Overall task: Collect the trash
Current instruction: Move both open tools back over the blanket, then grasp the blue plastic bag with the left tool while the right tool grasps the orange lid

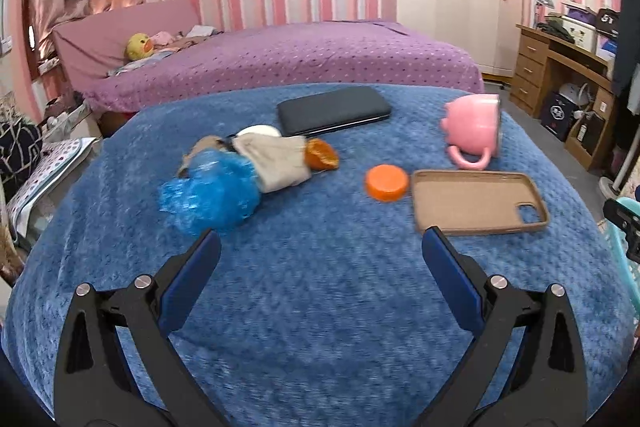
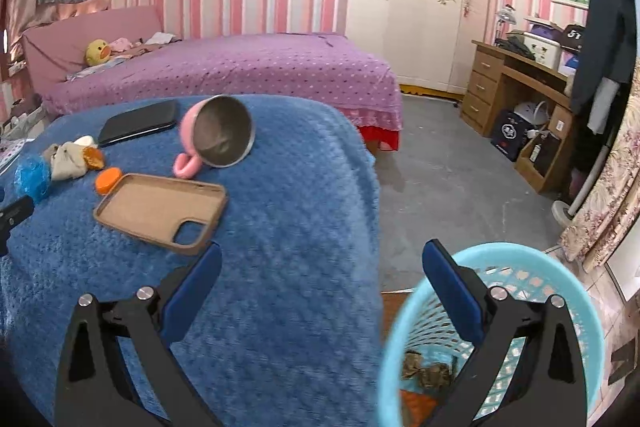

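On the blue blanket (image 1: 320, 307) lie a crumpled blue plastic wrapper (image 1: 210, 193), a beige crumpled paper (image 1: 272, 163), an orange peel (image 1: 320, 155) and an orange cap (image 1: 387, 182). My left gripper (image 1: 320, 247) is open and empty, just short of the blue wrapper. My right gripper (image 2: 320, 263) is open and empty, over the blanket's right edge and a light blue trash basket (image 2: 560, 267) holding some scraps (image 2: 428, 371). The blue wrapper (image 2: 32, 177) and the orange cap (image 2: 108, 180) also show in the right wrist view.
A tan phone case (image 1: 478, 201), a pink mug (image 1: 476, 131) on its side and a black phone (image 1: 334, 111) also lie on the blanket. A purple bed (image 1: 280, 63) is behind, a wooden desk (image 2: 516, 99) at the right, grey floor (image 2: 460, 179) between.
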A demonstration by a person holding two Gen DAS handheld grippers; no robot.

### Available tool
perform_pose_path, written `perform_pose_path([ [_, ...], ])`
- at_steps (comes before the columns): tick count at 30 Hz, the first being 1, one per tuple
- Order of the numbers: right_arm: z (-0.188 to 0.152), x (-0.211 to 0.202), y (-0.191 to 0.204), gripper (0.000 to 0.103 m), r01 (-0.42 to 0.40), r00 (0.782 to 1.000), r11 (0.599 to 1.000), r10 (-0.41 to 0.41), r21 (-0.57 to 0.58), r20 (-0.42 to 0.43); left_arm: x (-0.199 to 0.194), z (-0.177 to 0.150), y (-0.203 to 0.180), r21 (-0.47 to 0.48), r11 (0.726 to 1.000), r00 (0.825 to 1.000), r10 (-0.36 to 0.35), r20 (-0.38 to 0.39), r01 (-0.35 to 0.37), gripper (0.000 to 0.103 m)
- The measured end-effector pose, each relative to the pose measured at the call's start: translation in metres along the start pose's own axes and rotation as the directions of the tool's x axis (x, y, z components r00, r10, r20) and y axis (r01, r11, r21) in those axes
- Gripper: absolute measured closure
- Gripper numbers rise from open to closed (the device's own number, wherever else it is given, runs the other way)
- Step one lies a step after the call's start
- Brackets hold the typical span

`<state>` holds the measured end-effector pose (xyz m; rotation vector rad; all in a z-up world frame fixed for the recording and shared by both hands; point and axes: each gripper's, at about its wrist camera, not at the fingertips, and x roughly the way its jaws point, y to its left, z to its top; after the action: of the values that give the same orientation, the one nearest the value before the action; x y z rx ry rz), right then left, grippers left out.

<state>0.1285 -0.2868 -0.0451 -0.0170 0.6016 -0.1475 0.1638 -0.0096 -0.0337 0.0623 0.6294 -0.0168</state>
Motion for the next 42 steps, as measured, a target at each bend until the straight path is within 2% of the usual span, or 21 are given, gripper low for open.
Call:
perform_pose_path([
  [14, 0.006, 0.019, 0.054, 0.005, -0.025, 1.0, 1.0, 0.025, -0.017, -0.017, 0.024, 0.003, 0.056, -0.052, 0.995, 0.995, 0.085, -0.043, -0.087, 0.006],
  [21, 0.007, 0.031, 0.073, 0.005, -0.043, 0.998, 0.998, 0.041, -0.043, -0.056, 0.036, 0.015, 0.083, -0.045, 0.989, 0.99, 0.141, -0.015, -0.141, 0.006],
  [24, 0.008, 0.035, 0.082, 0.005, -0.06, 0.996, 0.997, 0.056, -0.057, -0.063, 0.051, 0.018, 0.098, -0.086, 0.987, 0.991, 0.129, -0.047, -0.132, 0.008],
  [28, 0.01, 0.041, 0.095, 0.005, -0.088, 0.994, 0.994, 0.083, -0.068, -0.072, 0.068, 0.021, 0.105, -0.145, 0.988, 0.995, 0.044, -0.091, -0.057, 0.013],
  [30, 0.014, 0.042, 0.1, 0.005, -0.114, 0.991, 0.992, 0.111, -0.054, -0.07, 0.074, 0.022, 0.099, -0.133, 0.991, 0.995, 0.016, -0.102, -0.03, 0.018],
  [31, 0.015, 0.043, 0.103, 0.005, -0.125, 0.99, 0.991, 0.121, -0.05, -0.069, 0.076, 0.023, 0.094, -0.113, 0.993, 0.995, 0.012, -0.102, -0.024, 0.024],
  [33, 0.018, 0.046, 0.113, 0.005, -0.144, 0.988, 0.988, 0.14, -0.056, -0.069, 0.078, 0.025, 0.084, -0.066, 0.997, 0.995, 0.024, -0.097, -0.031, 0.037],
  [35, 0.022, 0.049, 0.127, 0.005, -0.156, 0.986, 0.984, 0.151, -0.083, -0.065, 0.078, 0.027, 0.078, -0.033, 0.999, 0.995, 0.022, -0.1, -0.025, 0.057],
  [36, 0.024, 0.05, 0.134, 0.005, -0.162, 0.986, 0.982, 0.157, -0.095, -0.064, 0.076, 0.028, 0.078, -0.024, 1.0, 0.995, 0.016, -0.098, -0.019, 0.06],
  [37, 0.026, 0.051, 0.14, 0.005, -0.168, 0.985, 0.98, 0.162, -0.107, -0.062, 0.073, 0.03, 0.079, -0.017, 1.0, 0.995, 0.009, -0.095, -0.01, 0.07],
  [38, 0.028, 0.052, 0.148, 0.005, -0.175, 0.984, 0.977, 0.169, -0.124, -0.059, 0.069, 0.032, 0.082, -0.013, 1.0, 0.996, -0.001, -0.094, 0.0, 0.075],
  [42, 0.035, 0.055, 0.178, 0.005, -0.205, 0.979, 0.961, 0.199, -0.185, -0.05, 0.047, 0.035, 0.107, -0.038, 0.999, 0.997, -0.012, -0.074, 0.009, 0.075],
])
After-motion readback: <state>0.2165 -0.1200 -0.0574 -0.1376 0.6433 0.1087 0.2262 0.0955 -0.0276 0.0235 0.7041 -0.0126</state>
